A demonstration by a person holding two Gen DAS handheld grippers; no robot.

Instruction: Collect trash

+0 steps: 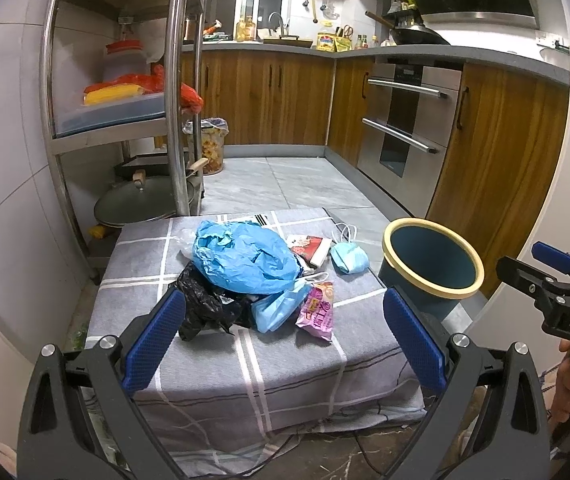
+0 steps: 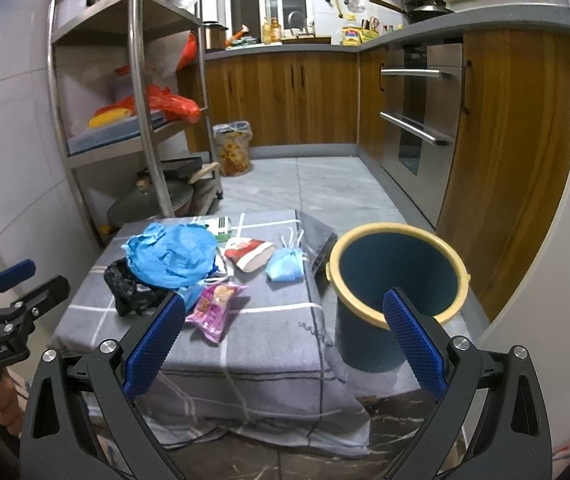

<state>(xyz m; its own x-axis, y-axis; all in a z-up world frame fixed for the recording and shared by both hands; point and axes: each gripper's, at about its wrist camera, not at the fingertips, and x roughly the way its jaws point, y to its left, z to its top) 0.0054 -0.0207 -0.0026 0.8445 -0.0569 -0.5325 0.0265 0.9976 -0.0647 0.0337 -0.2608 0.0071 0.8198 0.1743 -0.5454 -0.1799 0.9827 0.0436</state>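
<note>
A heap of trash lies on a low block draped in a grey cloth (image 1: 245, 364) with white grid lines, and the teal bin (image 2: 389, 280) with a cream rim stands just beside the block's right edge, upright and open-mouthed. Farthest from the bin is a crumpled black plastic bag (image 1: 205, 304); a crinkled blue plastic bag (image 1: 245, 260) lies partly over it. Toward the bin from those lie a pink snack wrapper (image 2: 215, 306) with printed figures and unreadable lettering, a red-and-white packet (image 2: 249, 254), and a folded light-blue face mask (image 2: 285, 266) nearest the bin. The left gripper (image 1: 285, 340) hovers before the heap, jaws wide apart and empty; the right gripper (image 2: 285, 342) is likewise spread wide, holding nothing. Its body reads "DAS".
</note>
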